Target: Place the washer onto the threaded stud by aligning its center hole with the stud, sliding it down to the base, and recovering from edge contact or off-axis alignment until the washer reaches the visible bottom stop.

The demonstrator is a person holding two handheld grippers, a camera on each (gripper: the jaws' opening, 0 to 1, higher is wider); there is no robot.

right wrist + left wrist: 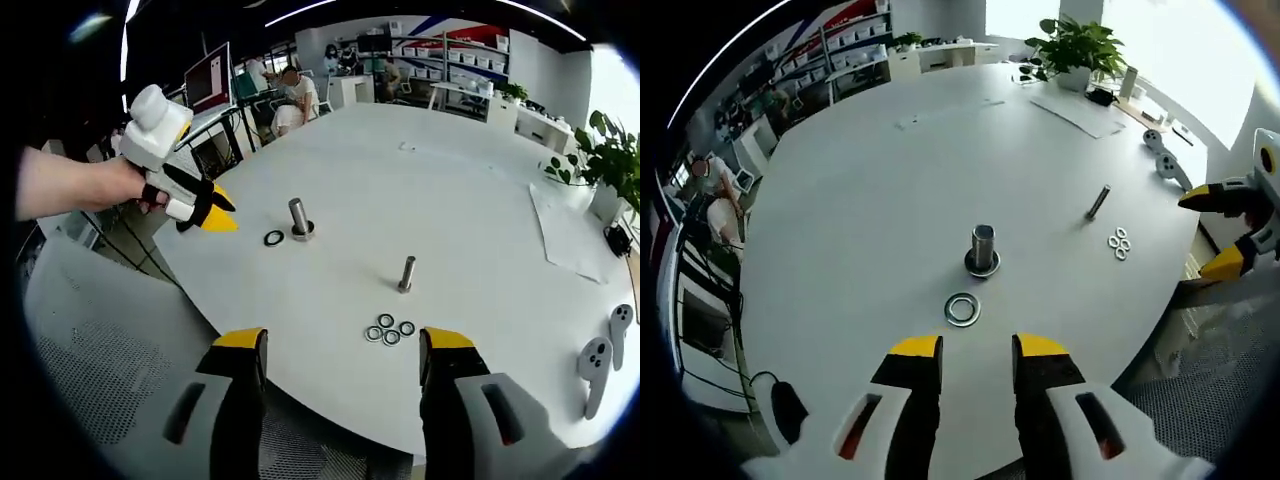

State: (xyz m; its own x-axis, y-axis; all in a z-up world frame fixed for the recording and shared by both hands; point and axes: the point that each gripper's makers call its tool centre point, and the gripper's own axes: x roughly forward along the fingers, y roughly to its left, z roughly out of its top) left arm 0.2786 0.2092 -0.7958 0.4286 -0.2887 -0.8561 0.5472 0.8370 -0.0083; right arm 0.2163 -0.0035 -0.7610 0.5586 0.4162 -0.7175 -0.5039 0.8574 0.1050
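Observation:
On the round white table [870, 200] a short metal stud [983, 246] stands upright with a metal ring around its foot. A loose washer [962, 309] lies flat just in front of it, between the stud and my left gripper [977, 348]. That gripper hovers over the near table edge, open and holding nothing. My right gripper [343, 342] is open wide over the table edge and also holds nothing. In the right gripper view the stud [299, 217] and washer [274, 238] sit beside the left gripper [220, 212], held by a hand [90, 185].
A second slimmer stud [406, 273] stands ahead of the right gripper, with several spare washers [390, 330] clustered near it. Two grey controllers [600, 360] lie at the table edge, and a potted plant [1075, 45] and papers [1080, 108] sit at the far side. Shelves and desks surround the table.

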